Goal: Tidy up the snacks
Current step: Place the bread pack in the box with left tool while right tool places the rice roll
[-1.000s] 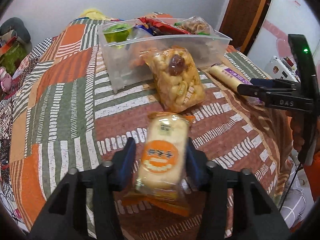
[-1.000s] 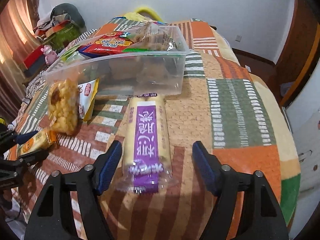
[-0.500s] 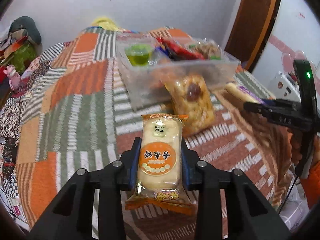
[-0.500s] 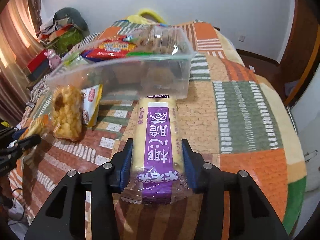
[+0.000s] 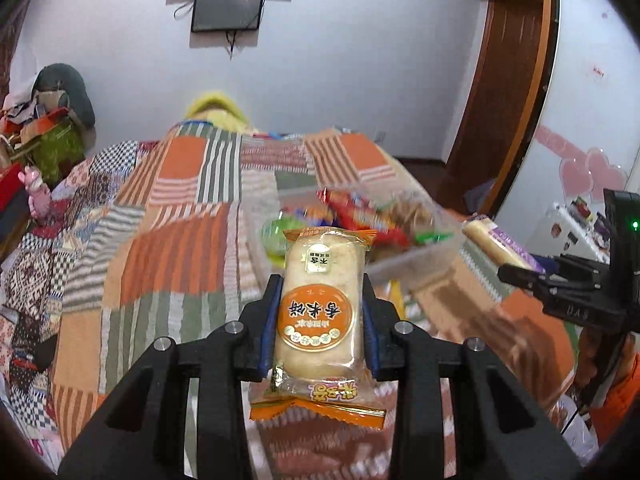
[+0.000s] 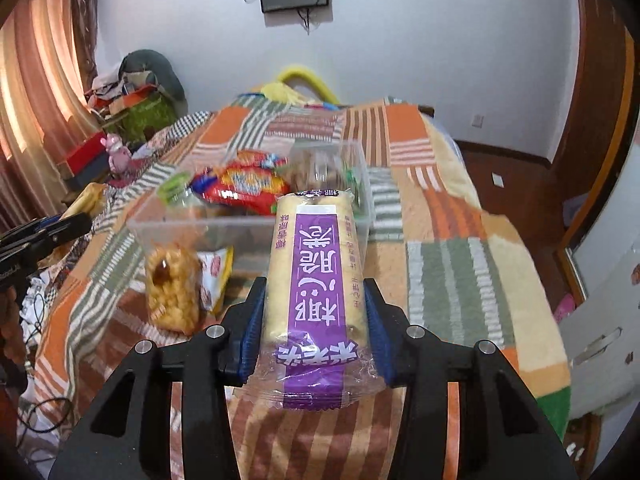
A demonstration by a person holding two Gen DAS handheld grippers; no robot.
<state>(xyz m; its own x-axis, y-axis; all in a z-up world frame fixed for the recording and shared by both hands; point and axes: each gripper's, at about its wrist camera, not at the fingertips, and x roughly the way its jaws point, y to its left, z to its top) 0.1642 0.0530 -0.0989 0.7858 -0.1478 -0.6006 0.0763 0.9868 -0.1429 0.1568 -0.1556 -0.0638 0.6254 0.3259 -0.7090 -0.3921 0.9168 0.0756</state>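
Left tool [image 5: 320, 320] squeezed orange rice cracker pack [image 5: 320, 312] | right tool [image 6: 314, 328] squeezed purple snack roll [image 6: 316, 280] | only right view showed puffed snack bag [image 6: 172, 288] beside clear bin [image 6: 248, 228].

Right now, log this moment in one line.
left gripper: shut on orange rice cracker | right gripper: shut on purple snack roll | clear bin: partly filled

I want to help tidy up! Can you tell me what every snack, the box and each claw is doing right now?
Left claw: shut on the orange rice cracker pack, lifted.
Right claw: shut on the purple snack roll, lifted.
Clear plastic box: open, no lid, on the blanket, holding snacks.
Red snack bag: lying inside the box.
Puffed snack bag: lying on the blanket, outside the box.
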